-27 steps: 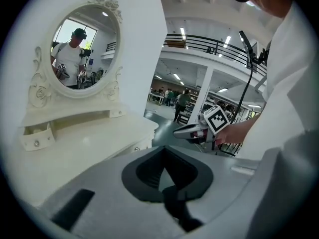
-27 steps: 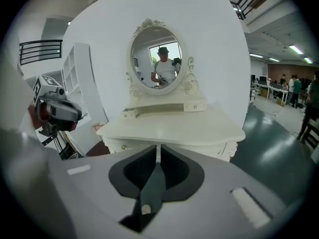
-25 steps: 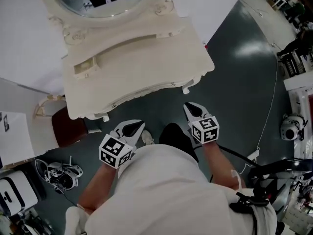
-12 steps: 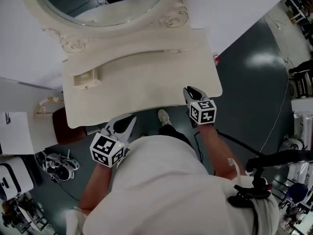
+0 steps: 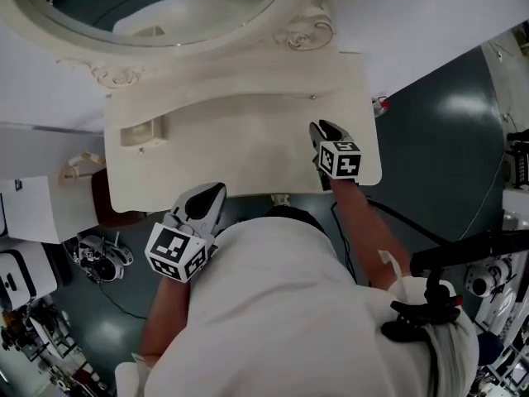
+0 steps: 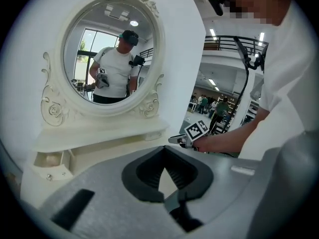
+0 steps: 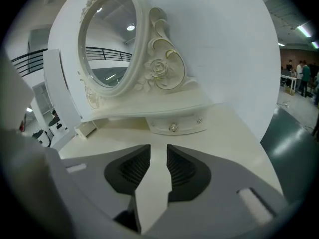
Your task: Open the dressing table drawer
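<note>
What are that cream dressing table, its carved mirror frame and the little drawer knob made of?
Dressing table: probably painted wood or board; smooth matte cream, no grain showing. Mirror frame: carved wood or moulded resin, can't tell; same cream coat, slight sheen on the rose and scrolls. Drawer knob: likely metal; small, shiny, glinting.

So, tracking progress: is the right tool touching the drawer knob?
Apart. Right gripper view: bare tabletop separates the knob from the right tool, whose jaws have just been opening, nothing between them.
</note>
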Demonstrator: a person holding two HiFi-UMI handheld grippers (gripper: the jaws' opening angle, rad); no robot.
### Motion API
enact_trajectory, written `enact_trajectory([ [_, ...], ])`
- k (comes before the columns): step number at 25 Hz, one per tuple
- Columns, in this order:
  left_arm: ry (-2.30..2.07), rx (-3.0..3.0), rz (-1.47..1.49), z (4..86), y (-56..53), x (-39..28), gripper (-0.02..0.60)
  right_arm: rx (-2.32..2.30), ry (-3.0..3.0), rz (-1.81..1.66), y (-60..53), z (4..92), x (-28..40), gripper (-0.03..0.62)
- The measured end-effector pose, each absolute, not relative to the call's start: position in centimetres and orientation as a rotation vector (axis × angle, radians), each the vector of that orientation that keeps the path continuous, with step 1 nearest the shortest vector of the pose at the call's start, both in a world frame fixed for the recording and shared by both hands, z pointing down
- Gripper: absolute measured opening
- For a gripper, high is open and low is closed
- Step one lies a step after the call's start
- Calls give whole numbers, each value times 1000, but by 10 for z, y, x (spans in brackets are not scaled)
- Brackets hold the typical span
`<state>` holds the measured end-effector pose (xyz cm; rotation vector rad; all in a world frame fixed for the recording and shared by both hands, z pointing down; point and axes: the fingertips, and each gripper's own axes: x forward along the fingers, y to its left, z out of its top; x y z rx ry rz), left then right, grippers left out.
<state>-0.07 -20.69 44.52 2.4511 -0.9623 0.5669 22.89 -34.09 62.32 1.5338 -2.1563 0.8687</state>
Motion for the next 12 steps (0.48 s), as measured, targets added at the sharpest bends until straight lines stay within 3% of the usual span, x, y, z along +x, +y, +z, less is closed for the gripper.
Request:
enact_trajectory([
  [12,-1103,2355,605,448,-223,-12,2,1532,-2140,983,-406,658,231,153],
])
